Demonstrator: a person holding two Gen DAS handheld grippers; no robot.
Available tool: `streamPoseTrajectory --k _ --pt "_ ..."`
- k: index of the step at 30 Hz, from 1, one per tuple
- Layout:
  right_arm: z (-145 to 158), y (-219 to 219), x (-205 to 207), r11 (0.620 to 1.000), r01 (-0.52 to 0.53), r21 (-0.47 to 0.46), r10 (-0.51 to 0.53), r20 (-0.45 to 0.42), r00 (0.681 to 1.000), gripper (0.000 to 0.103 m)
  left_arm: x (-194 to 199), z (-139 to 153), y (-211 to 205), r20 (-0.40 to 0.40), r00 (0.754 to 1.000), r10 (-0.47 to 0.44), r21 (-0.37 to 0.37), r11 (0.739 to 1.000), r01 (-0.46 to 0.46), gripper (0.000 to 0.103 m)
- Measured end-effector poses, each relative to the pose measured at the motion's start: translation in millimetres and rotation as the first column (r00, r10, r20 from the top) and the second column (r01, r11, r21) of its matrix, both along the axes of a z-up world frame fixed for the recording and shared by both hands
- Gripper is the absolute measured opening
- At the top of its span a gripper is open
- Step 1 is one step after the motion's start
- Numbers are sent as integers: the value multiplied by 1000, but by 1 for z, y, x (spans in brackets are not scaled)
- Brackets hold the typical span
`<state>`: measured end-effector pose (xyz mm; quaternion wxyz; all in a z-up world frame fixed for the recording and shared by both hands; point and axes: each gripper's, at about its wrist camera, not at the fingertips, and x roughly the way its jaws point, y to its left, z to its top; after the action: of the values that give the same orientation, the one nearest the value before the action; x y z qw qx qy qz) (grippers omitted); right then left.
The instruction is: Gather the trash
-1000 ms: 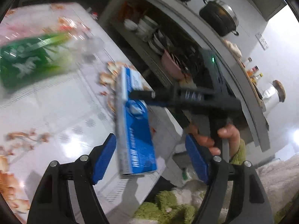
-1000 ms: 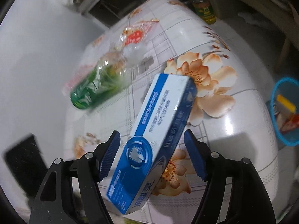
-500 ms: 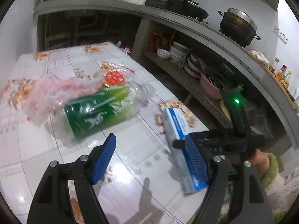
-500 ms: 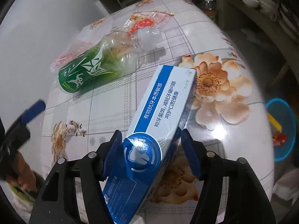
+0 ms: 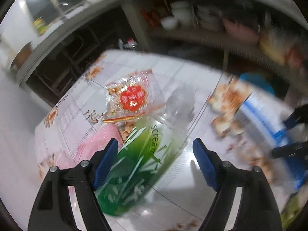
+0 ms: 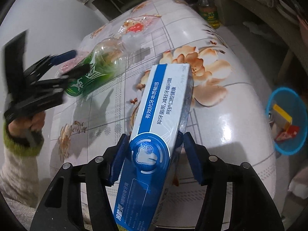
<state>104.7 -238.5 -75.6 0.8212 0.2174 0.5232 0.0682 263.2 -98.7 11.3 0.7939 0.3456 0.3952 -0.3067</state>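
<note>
Bottle [image 5: 138,165] against wrapper [image 5: 132,98], pink bag [image 5: 96,148]

"screa" is being shown, partly cut off, on the green bottle label [image 5: 134,165]. Chinese lines "有效抗牙本质敏感" and "抑牙菌斑, 减轻牙龈问题, 呵护口腔健康" are being displayed on the blue-and-white toothpaste box [image 6: 154,134].

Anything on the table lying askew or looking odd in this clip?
The green-labelled plastic bottle lies on its side on the table, beside crumpled clear wrappers: litter, not a spill. The toothpaste box sits diagonally between the right gripper's closing jaws. No damage visible.
</note>
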Motion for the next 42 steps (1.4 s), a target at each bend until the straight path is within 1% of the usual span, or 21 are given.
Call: streamPoseTrajectory --k 2,4,5,9,10,15,17,19,20,22,25,26,27,29,31,33,35,36,38,41,42 --pt "0 -2 0 1000 5 5 -5 3 1000 55 6 -16 -9 6 1000 -10 94 996 9 78" --pt "0 -2 2 1000 9 10 -9 5 1000 55 9 -26 -17 44 999 -29 177 984 20 78" --pt "0 -3 2 1000 10 13 -10 6 1000 55 9 -28 -18 48 998 -34 192 981 24 77" --pt "-1 -4 0 1000 6 24 -7 13 1000 55 6 -27 -21 35 998 -48 192 981 40 74" --pt "-1 -4 0 1000 6 24 -6 14 1000 55 2 -25 -22 29 998 -53 184 982 47 72" --pt "-1 -6 -3 999 1 32 -2 19 1000 55 -33 -15 -27 5 996 -93 164 982 91 72" --pt "-2 -8 -4 999 0 36 -1 21 1000 55 -45 -9 -27 -27 994 -110 140 984 112 72" --pt "-2 -8 -4 999 1 43 -2 22 1000 55 -58 -3 -25 -85 989 -117 90 988 125 72" --pt "-2 -9 -4 999 2 46 -3 23 1000 55 -61 -1 -24 -107 988 -111 68 991 119 72" --pt "-3 -10 -4 999 2 49 -3 25 1000 55 -68 5 -20 -125 988 -96 23 995 100 72" --pt "-3 -11 -5 998 1 56 -3 28 1000 55 -70 11 -13 -96 994 -58 -28 998 56 72" --pt "-3 -12 -5 998 1 57 -3 28 1000 55 -69 15 -9 -76 996 -38 -64 997 33 72" --pt "-3 -13 -5 998 0 60 -2 28 1000 55 -68 16 -5 -76 997 -19 -88 996 12 72" --pt "-4 -15 -5 998 2 70 -4 27 1000 55 -62 16 1 -102 994 30 -129 991 -43 76" --pt "-4 -16 -5 996 2 89 -4 24 1000 55 -56 13 7 -141 987 82 -147 984 -102 75" --pt "-4 -18 -4 994 -1 113 -2 23 1000 57 -51 5 13 -210 970 124 -166 973 -160 75" --pt "-4 -19 -4 990 1 140 -4 21 1000 57 -53 2 20 -272 953 132 -208 959 -192 75" --pt "-4 -20 -4 989 5 149 -9 23 1000 57 -55 2 23 -287 948 135 -224 953 -203 75" --pt "-3 -23 -5 986 12 168 -17 27 999 60 -57 6 32 -297 942 156 -259 936 -237 75" --pt "-1 -29 -8 981 26 193 -32 31 999 65 -61 19 52 -285 940 189 -330 901 -281 75" --pt "1 -30 -8 981 29 190 -36 34 999 66 -63 27 62 -275 940 201 -361 885 -295 75"
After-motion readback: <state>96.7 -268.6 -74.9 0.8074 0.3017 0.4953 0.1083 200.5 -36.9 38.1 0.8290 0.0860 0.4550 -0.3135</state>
